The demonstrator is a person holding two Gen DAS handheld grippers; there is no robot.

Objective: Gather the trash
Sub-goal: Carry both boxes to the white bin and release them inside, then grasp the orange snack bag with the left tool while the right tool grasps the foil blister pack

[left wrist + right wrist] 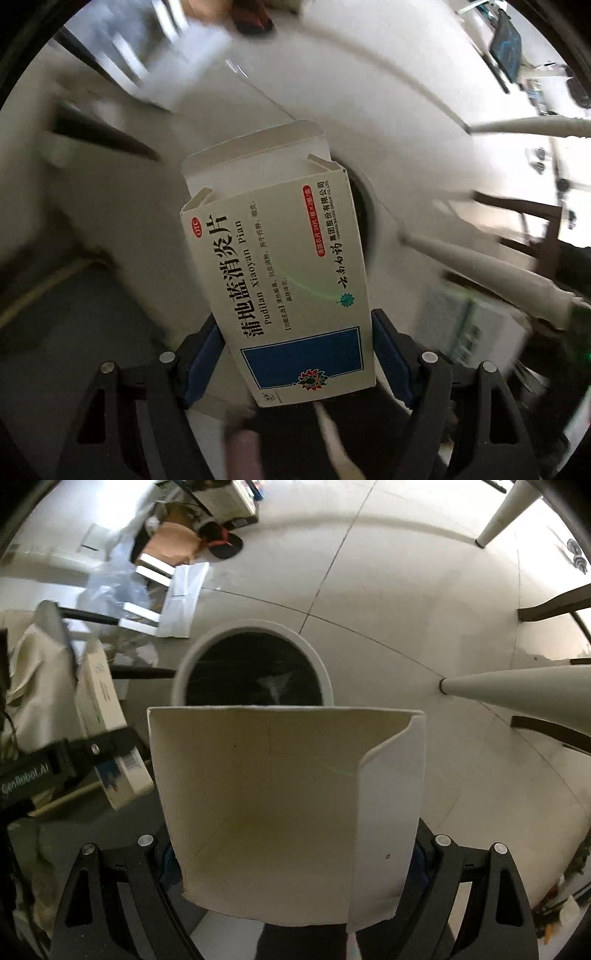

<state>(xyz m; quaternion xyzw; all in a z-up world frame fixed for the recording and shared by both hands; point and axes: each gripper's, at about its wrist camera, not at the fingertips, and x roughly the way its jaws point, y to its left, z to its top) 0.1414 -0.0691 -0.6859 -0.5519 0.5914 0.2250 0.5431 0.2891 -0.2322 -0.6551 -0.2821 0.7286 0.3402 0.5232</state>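
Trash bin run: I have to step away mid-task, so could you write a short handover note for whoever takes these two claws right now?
Left claw: shut on the white printed medicine carton with a blue panel, its top flaps open.
Right claw: shut on the plain white folded cardboard sheet.
The round white-rimmed trash bin with a black liner stands on the pale tiled floor, right ahead of the cardboard sheet.
Done: both pieces picked up.
Left: release both into the bin. More litter, including a flat white paper bag, lies on the floor beyond it.
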